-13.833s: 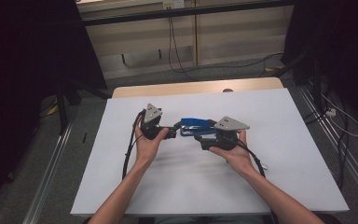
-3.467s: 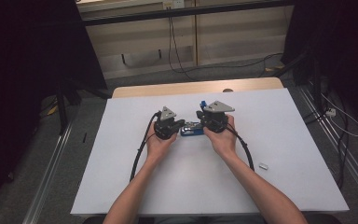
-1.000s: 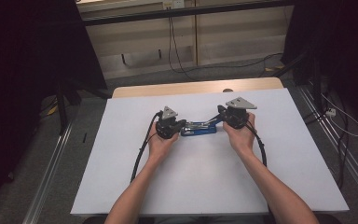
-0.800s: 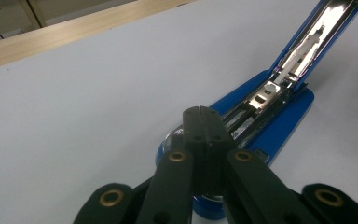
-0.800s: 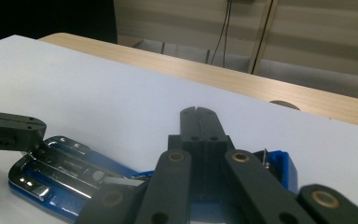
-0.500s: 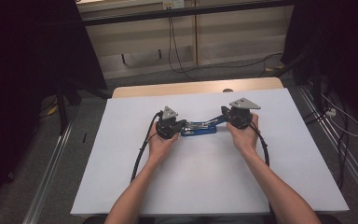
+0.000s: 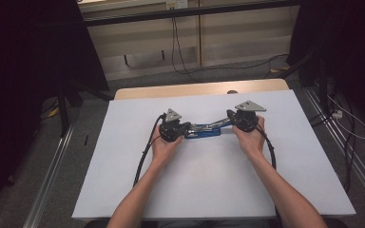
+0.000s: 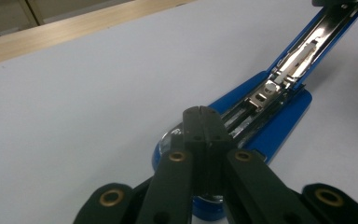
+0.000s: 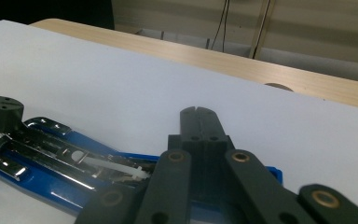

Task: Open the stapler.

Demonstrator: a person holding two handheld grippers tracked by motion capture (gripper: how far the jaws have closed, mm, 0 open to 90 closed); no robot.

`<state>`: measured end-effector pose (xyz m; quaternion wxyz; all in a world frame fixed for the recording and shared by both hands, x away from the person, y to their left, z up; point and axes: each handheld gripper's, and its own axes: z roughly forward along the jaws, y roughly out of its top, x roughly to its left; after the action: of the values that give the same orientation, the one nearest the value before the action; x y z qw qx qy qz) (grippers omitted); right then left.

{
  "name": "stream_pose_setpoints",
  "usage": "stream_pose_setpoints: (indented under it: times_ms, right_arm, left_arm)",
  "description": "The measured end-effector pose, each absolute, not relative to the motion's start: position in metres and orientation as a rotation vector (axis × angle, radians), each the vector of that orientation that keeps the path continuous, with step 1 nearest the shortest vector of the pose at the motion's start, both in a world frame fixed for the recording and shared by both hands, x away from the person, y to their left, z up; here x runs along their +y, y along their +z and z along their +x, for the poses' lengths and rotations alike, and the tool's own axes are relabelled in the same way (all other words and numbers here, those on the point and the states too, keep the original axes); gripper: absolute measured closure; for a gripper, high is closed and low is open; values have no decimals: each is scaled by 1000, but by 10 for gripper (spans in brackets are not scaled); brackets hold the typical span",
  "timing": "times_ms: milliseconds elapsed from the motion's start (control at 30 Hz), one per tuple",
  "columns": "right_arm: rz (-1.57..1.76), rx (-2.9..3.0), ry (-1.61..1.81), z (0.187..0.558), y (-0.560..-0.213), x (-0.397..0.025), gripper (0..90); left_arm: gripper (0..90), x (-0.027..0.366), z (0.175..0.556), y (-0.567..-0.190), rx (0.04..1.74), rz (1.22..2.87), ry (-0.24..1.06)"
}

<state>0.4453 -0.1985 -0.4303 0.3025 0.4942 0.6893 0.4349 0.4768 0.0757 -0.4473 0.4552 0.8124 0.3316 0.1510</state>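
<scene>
A blue stapler (image 7: 203,131) lies mid-table on the white table (image 7: 209,190), swung wide open with its metal staple channel exposed. The left gripper (image 7: 183,129), tongs together, pins the base. The right gripper (image 7: 229,119), tongs together, holds up the lid. Opening looks done; loading staples and closing likely remain.

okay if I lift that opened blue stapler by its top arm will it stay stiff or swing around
The stapler looks hinged wide open, so lifted by one arm it would probably swing. Its metal channel suggests some weight. The glossy blue base may slip on the table.
</scene>
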Motion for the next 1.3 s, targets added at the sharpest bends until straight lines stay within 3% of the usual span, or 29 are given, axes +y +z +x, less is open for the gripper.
stream_pose_setpoints:
  times_ms: [1300]
  right_arm:
    - [1344,1874,1145,447,-445,-200,900]
  left_arm:
    - [898,76,476,-440,820,1984,372]
